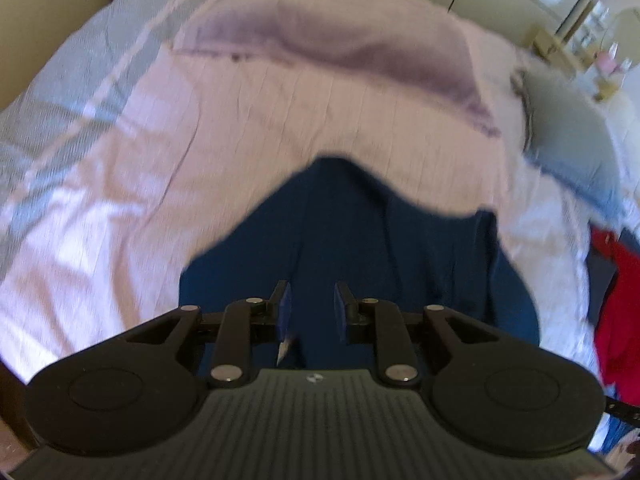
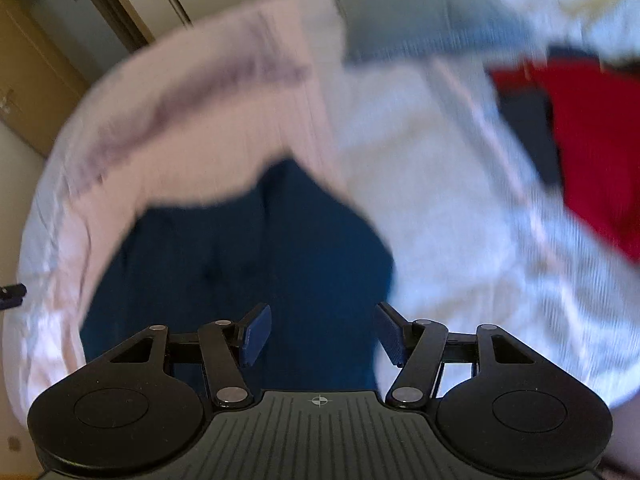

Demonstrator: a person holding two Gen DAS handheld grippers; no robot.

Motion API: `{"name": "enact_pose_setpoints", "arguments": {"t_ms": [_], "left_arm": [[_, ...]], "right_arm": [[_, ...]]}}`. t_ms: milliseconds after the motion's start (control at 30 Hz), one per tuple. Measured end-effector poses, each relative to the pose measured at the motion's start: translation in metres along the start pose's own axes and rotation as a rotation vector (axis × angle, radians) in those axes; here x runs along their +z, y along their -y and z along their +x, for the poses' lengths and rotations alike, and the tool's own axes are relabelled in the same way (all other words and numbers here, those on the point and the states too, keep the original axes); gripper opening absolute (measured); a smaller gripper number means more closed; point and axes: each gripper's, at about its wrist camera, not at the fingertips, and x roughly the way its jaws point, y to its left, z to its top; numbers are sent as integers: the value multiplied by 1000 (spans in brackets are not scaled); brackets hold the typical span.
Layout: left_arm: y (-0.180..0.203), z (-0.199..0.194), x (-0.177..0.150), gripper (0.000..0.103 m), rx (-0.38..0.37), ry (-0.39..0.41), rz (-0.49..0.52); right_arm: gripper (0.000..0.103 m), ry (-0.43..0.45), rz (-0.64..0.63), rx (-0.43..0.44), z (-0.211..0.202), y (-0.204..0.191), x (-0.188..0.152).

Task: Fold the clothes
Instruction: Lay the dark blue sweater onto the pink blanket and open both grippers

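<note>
1. A striped pale grey-blue duvet strip point(image 1: 60, 92) is being seen at far left of the left wrist view, running along the edge of the pink-white crinkled bedspread point(image 1: 168, 184); wide bare room is being offered there for spreading.
2. The dark navy soft fabric garment point(image 1: 352, 232) is lying flat-ish on the bedspread, directly under both grippers, its far edge curving across the bedspread.
3. The left gripper point(image 1: 311, 308) is being held over the garment's middle, jaws narrowly parted, nothing gripped; no cloth is being seen pinched between the pads.
4. In the right wrist view the right gripper point(image 2: 320, 334) is being held over the garment's right-hand edge point(image 2: 372, 248), jaws standing about half open, empty.
5. Handling, judged: the garment is looking light, limp and creased, not slippery or fragile; it is likely to sag and bunch when lifted. A hold is best being taken at an outer edge or corner, one per gripper, not mid-panel.
6. A mauve folded blanket point(image 1: 340, 36) is lying beyond the garment, well apart; fold room forward is being judged adequate.
7. A grey-blue pillow point(image 1: 568, 140) is sitting to the right.
8. A red fabric heap point(image 2: 592, 140) with darker clothes beside it is crowding the far right; room that way is tighter. The right view is motion-blurred.
</note>
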Motion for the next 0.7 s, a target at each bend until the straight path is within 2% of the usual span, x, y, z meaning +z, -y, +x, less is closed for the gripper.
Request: {"name": "enact_pose_setpoints", "arguments": {"t_ms": [133,400,500,700], "left_arm": [[4,-5,-33,19,12,-18,2],[10,1,-96,19,11,-58,-45],[5,5,-120,19,30,-79,-77],[-9,-8,-147,19,79,-76,-137]], "right_arm": [[61,-109,-8,18,20,18,-37],[61,-222,-260,89,77,-7,-92],[61,-223,-314,106,104,-23,-108],[61,-219,-380,43,153,-42,-133]]}}
